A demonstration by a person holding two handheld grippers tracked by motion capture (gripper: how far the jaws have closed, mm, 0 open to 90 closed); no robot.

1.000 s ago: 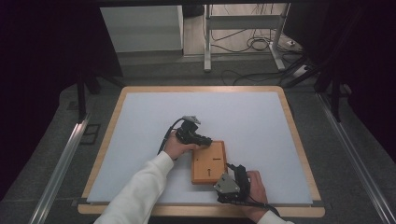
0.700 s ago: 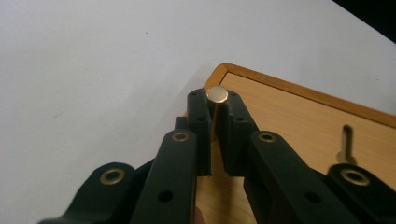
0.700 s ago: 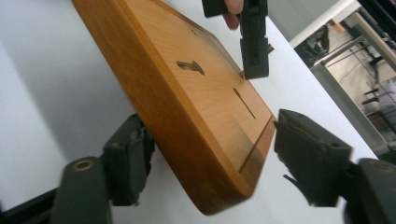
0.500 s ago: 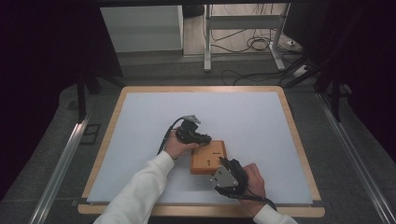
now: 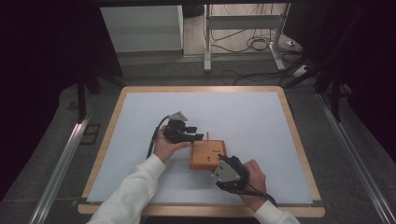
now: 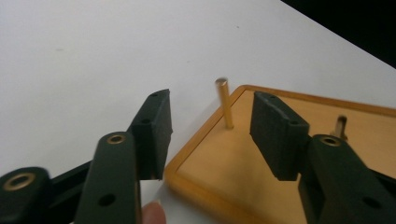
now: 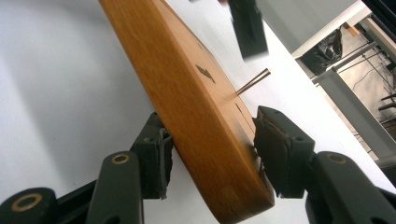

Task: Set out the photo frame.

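on the white table surface with a pale wooden frame (image 5: 261,107) lies a flat orange-brown wooden board with rounded corners (image 5: 208,155), a little toward the near side of the middle. a thin brass-coloured metal pin (image 6: 224,103) stands upright near one corner of the board; in the high view it is seen at the far left corner (image 5: 206,136).

the left gripper (image 6: 211,135), held in the person's left hand (image 5: 164,145), is at the far left corner of the board. its two black jaws are spread apart, one over the white surface and one over the board, and the pin stands between them but farther ahead, not touched by any jaw.

the right gripper (image 7: 211,156) is at the near right corner of the board, held in the right hand (image 5: 252,183). its jaws sit on both sides of the board's thick edge, one under and one above. the lower pad looks pressed to the wood; for the upper pad i cannot tell if it touches.

a second small peg (image 6: 341,127) stands farther back on the board.
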